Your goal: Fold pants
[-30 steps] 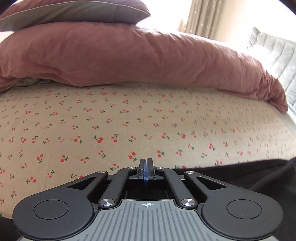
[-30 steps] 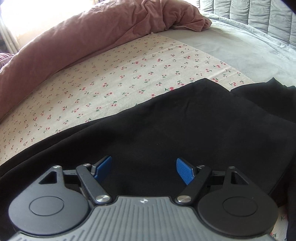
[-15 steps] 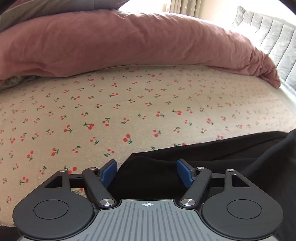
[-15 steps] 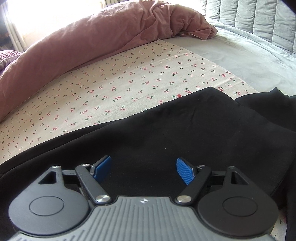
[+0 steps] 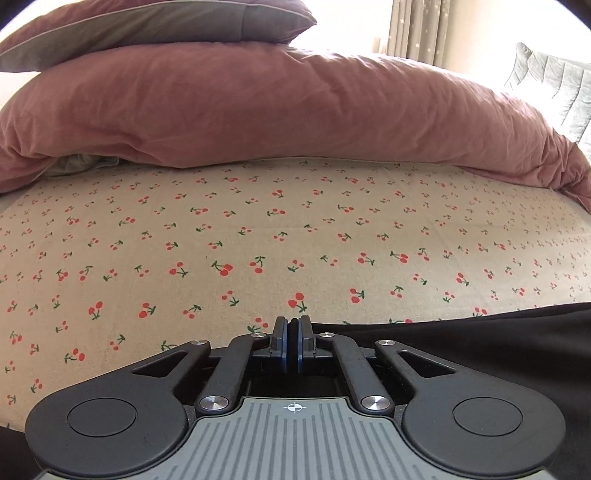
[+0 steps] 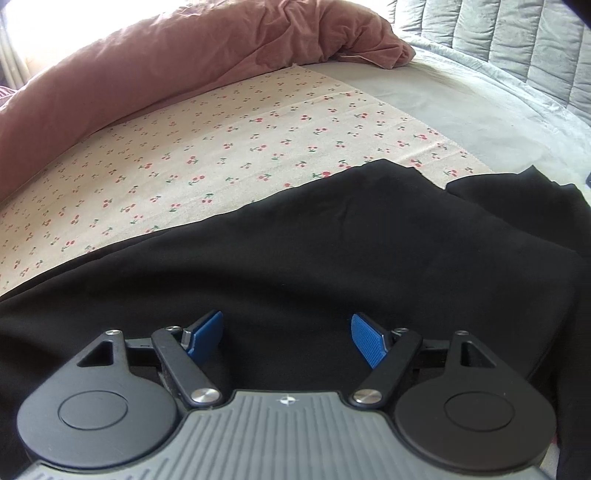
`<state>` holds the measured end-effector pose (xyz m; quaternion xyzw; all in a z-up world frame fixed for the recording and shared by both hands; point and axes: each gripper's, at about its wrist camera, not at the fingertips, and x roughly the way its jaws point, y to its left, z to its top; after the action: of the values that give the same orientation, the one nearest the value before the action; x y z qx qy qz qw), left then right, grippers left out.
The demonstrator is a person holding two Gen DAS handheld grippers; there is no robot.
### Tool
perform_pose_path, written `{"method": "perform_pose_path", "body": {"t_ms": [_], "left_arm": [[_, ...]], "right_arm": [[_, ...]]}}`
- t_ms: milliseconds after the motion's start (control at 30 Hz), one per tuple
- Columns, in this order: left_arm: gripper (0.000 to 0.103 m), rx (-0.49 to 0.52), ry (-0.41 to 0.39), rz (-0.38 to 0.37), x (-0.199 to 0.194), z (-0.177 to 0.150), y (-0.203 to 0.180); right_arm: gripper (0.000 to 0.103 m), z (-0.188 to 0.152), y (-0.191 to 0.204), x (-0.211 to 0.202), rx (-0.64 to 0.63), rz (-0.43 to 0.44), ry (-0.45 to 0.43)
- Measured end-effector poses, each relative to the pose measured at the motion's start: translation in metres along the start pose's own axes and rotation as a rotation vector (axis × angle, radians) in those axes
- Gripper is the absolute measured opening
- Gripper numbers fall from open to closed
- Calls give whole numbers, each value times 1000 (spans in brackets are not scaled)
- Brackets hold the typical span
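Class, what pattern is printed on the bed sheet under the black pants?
Small red cherries with green stems on the beige sheet, clearest in the left wrist view.

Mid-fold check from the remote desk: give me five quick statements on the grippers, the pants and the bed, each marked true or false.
1. The left gripper is pinched shut on a fold of the black pants. True; its jaws have just closed.
2. The right gripper is clamped on the fabric. False: its blue pads stand wide apart above the pants, gripping nothing.
3. The pants lie on a cherry-print sheet. True.
4. The pink duvet covers the pants. False: it is bunched at the far side of the sheet, apart from them.
5. A pillow rests on top of the duvet. True.
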<state>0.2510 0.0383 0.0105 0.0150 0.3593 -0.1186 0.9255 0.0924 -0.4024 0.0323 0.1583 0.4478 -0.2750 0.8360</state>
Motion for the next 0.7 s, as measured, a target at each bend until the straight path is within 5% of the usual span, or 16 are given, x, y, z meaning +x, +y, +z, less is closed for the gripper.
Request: {"method": "perform_pose_path", "body": {"t_ms": [300, 433, 700], "left_arm": [[11, -196, 41, -59, -1, 1, 21], [14, -282, 38, -87, -15, 7, 32], [21, -381, 33, -27, -74, 12, 58]], "right_arm": [[72, 9, -80, -14, 346, -136, -114], [70, 2, -111, -36, 528, -58, -195], [70, 7, -88, -25, 456, 30, -150]]}}
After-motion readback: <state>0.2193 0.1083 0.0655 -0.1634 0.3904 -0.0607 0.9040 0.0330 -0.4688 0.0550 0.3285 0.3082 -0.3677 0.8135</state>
